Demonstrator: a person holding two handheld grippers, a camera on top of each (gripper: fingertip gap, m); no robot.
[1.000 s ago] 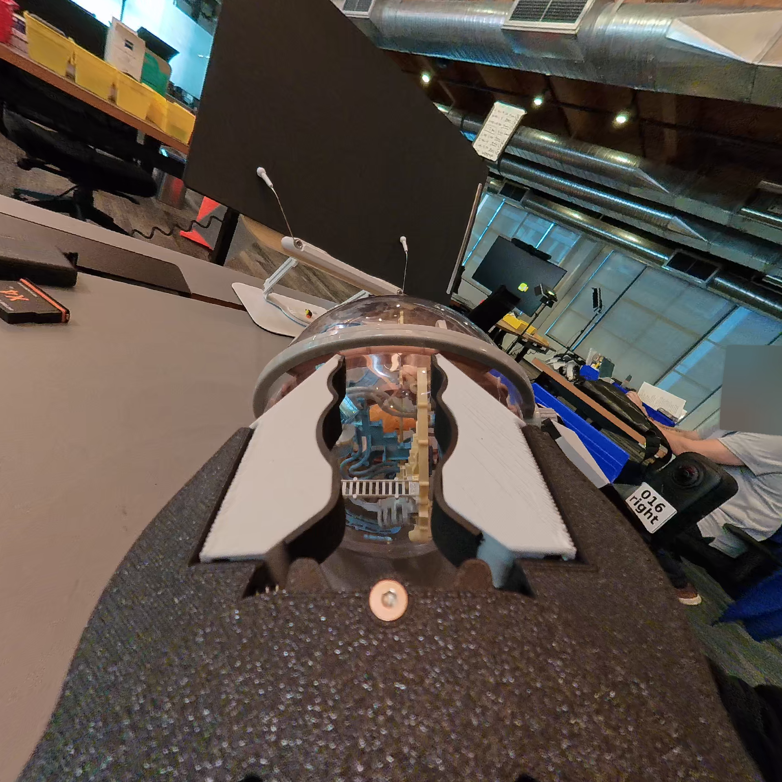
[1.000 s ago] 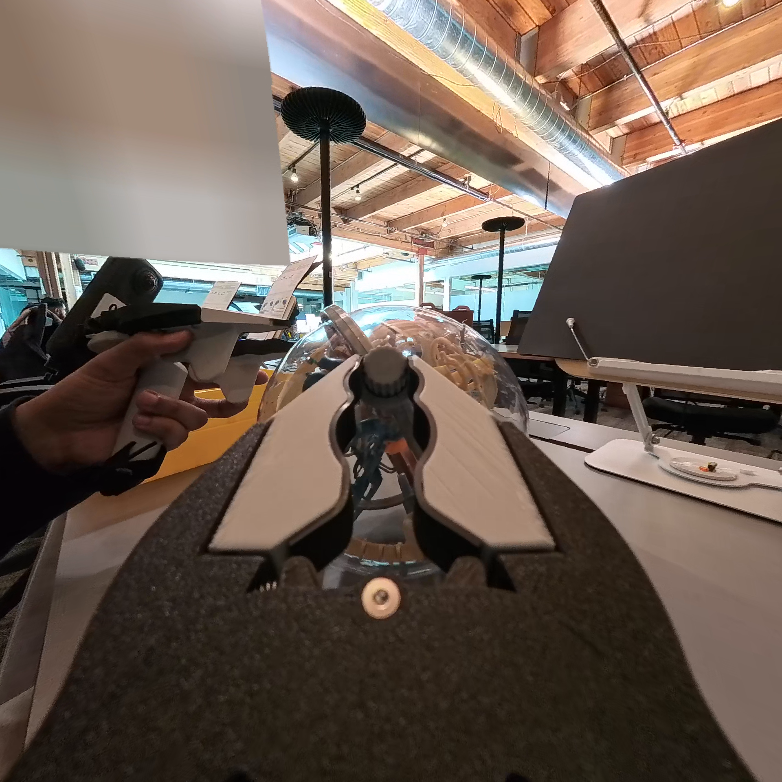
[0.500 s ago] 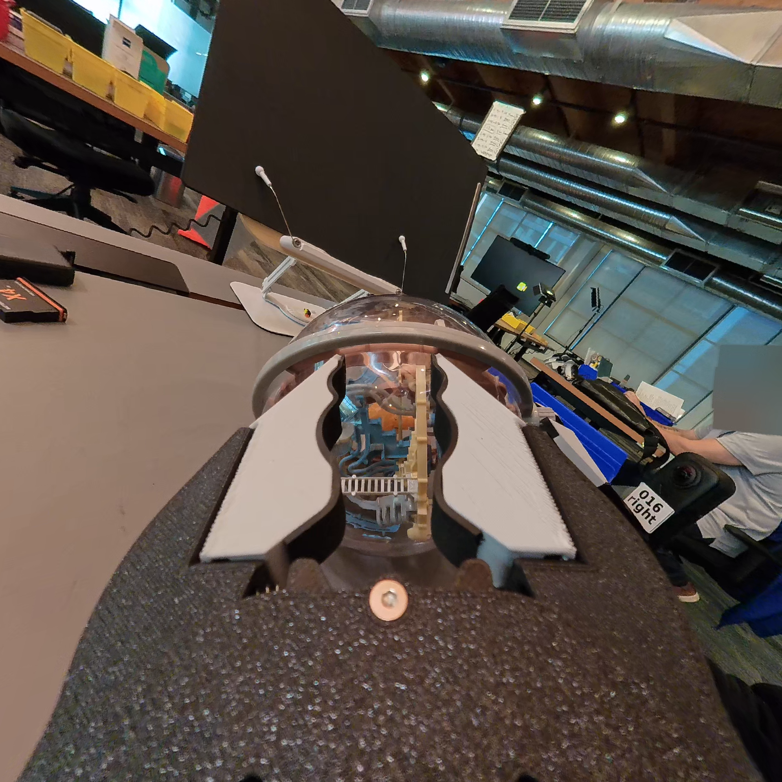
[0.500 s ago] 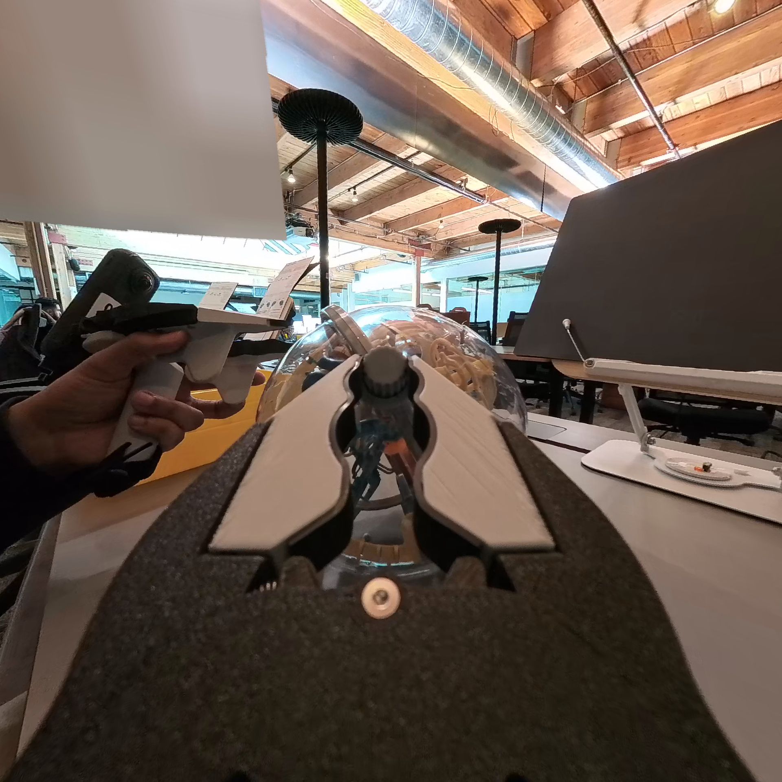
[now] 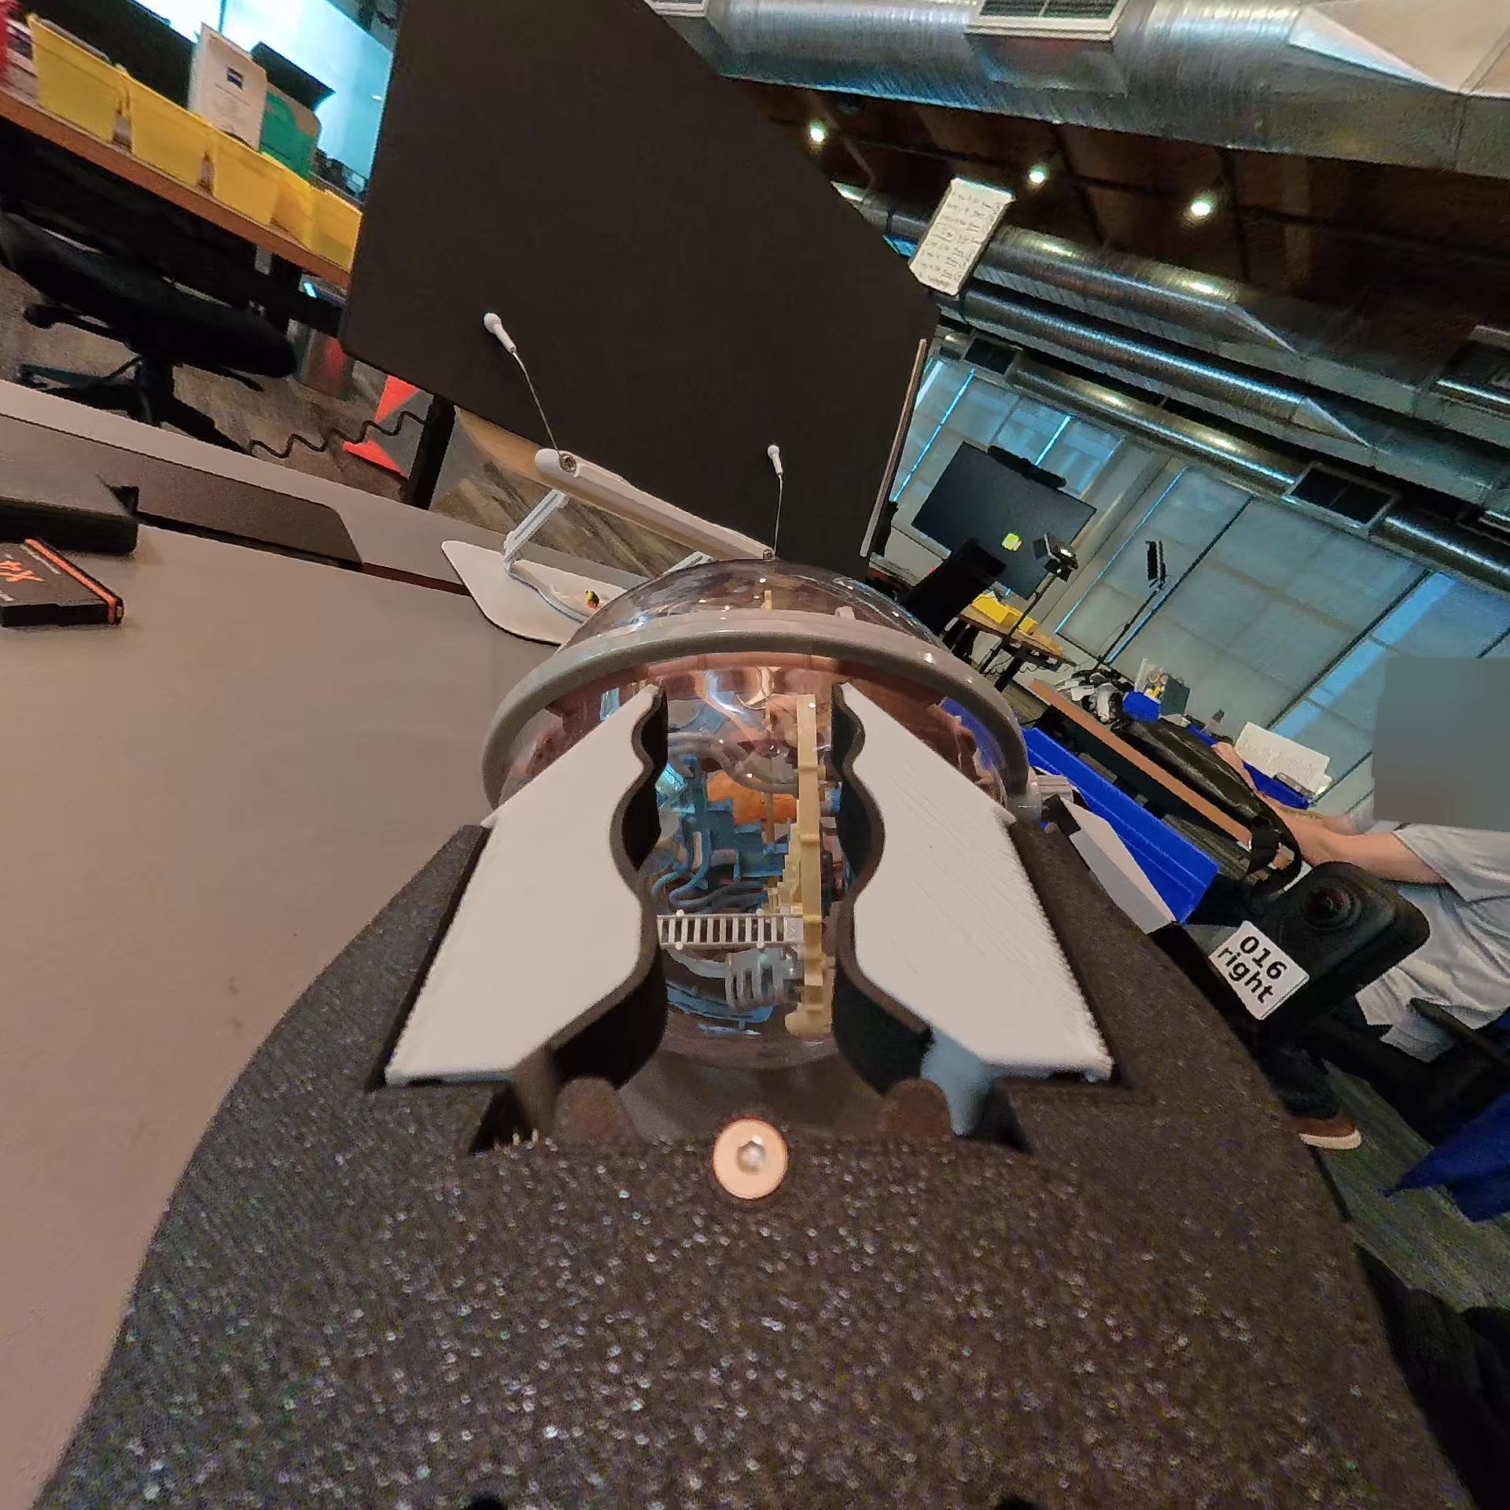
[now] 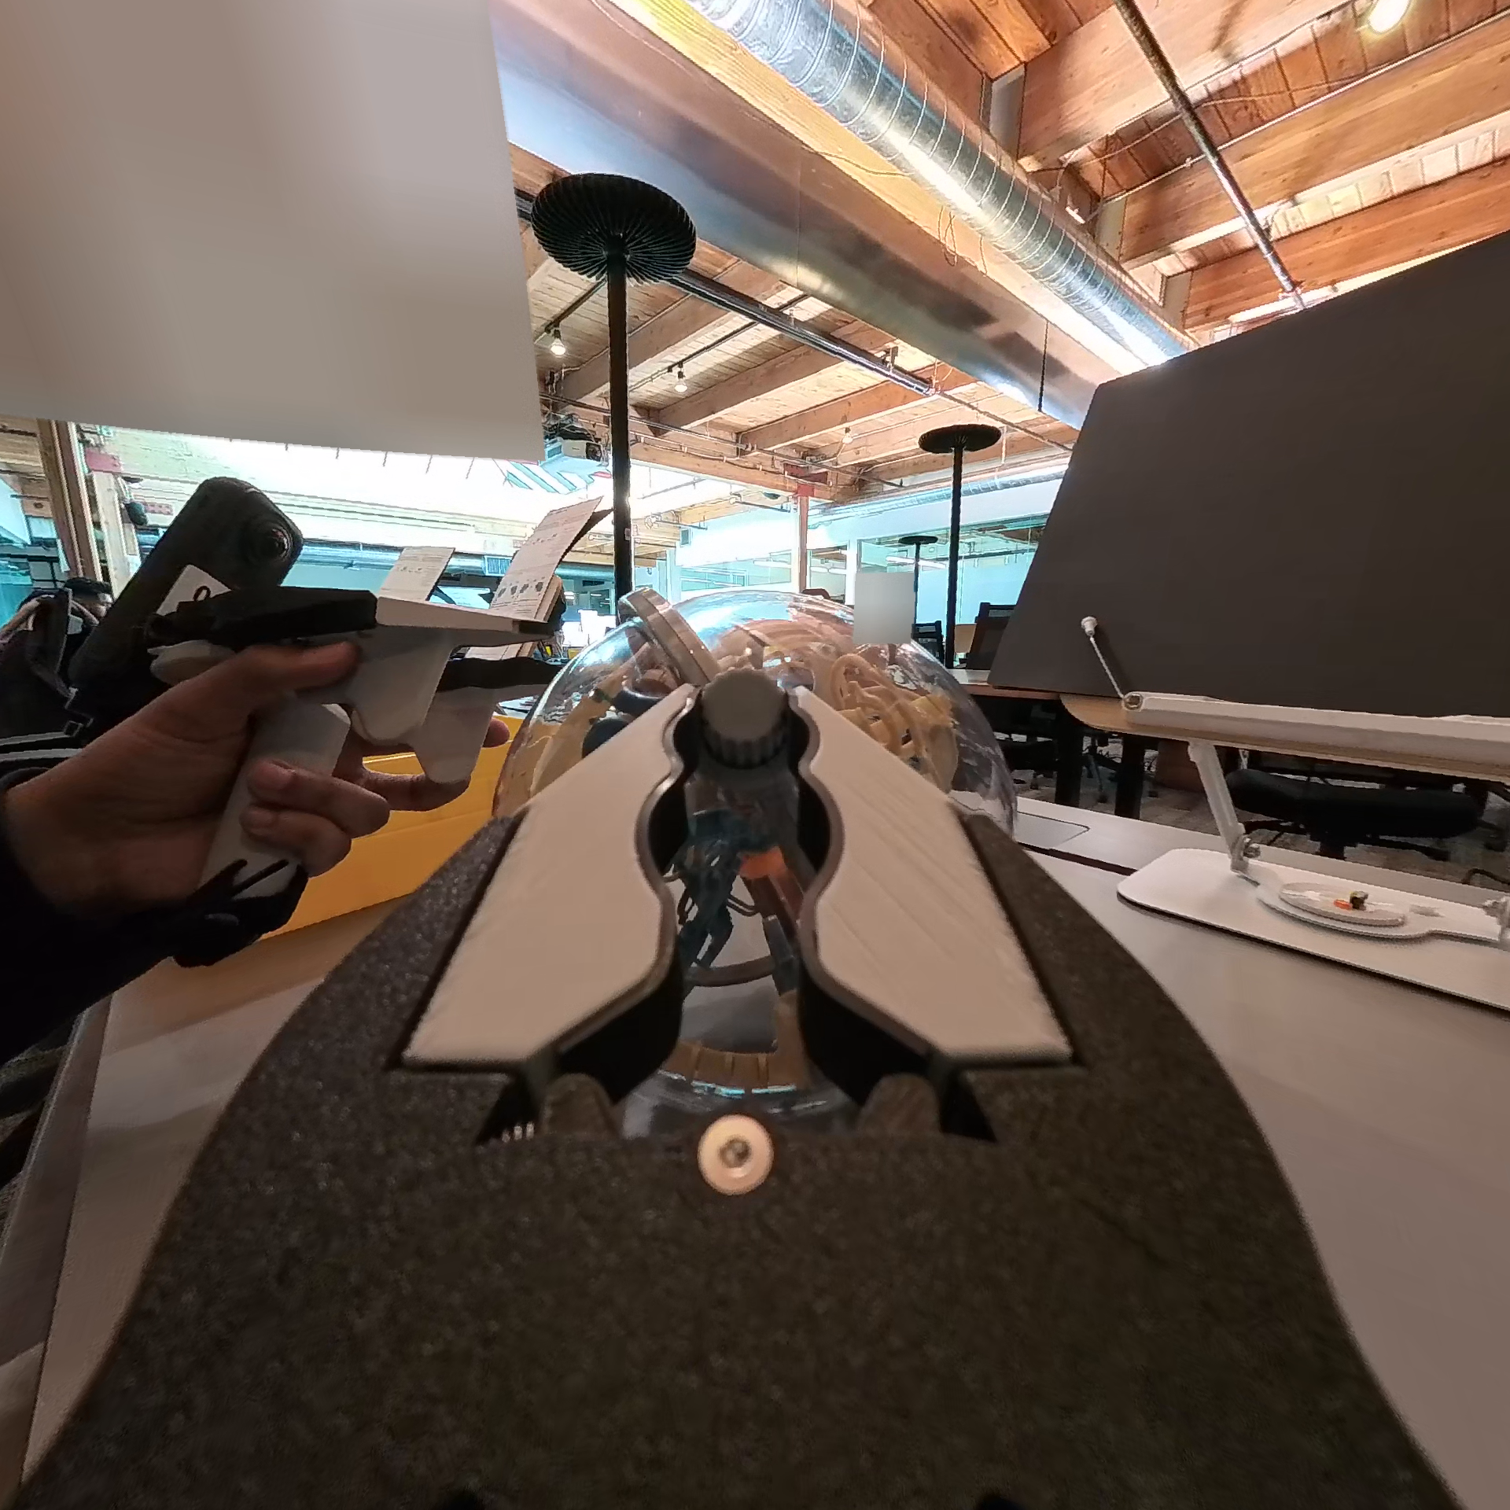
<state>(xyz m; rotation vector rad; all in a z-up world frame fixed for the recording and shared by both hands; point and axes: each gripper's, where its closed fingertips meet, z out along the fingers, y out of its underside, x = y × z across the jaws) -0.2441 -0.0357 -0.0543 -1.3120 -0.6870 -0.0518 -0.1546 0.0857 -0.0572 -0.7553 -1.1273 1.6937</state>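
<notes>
A clear plastic sphere [image 5: 739,825], filled with a moulded maze of blue, cream, orange and grey tracks, is shown at frame centre in both wrist views, lifted clear of the matte grey tabletop [image 5: 204,776]. A smooth grey ring [image 5: 735,645] girdles the sphere.

In the left wrist view, the left gripper [image 5: 743,727] is seen with its two ribbed white fingers [image 5: 539,891] set against the sphere's curved wall, one on either side (whether the pads truly press cannot be told). The coarse black foam-textured body fills the lower frame.

In the right wrist view, the right gripper [image 6: 739,723] is clenched on a small knurled grey knob [image 6: 739,723] that projects from the sphere, its scalloped finger edges cupping the knob. At left of that frame, a hand [image 6: 155,784] is wrapped around the white pistol-shaped handle of the left gripper.

A white hinged stand with a flat base plate [image 6: 1307,915] rests on the table at right, before a tilted matte black panel [image 6: 1275,556]. A flat black box with an orange edge [image 5: 49,584] lies at upper left of the left view.
</notes>
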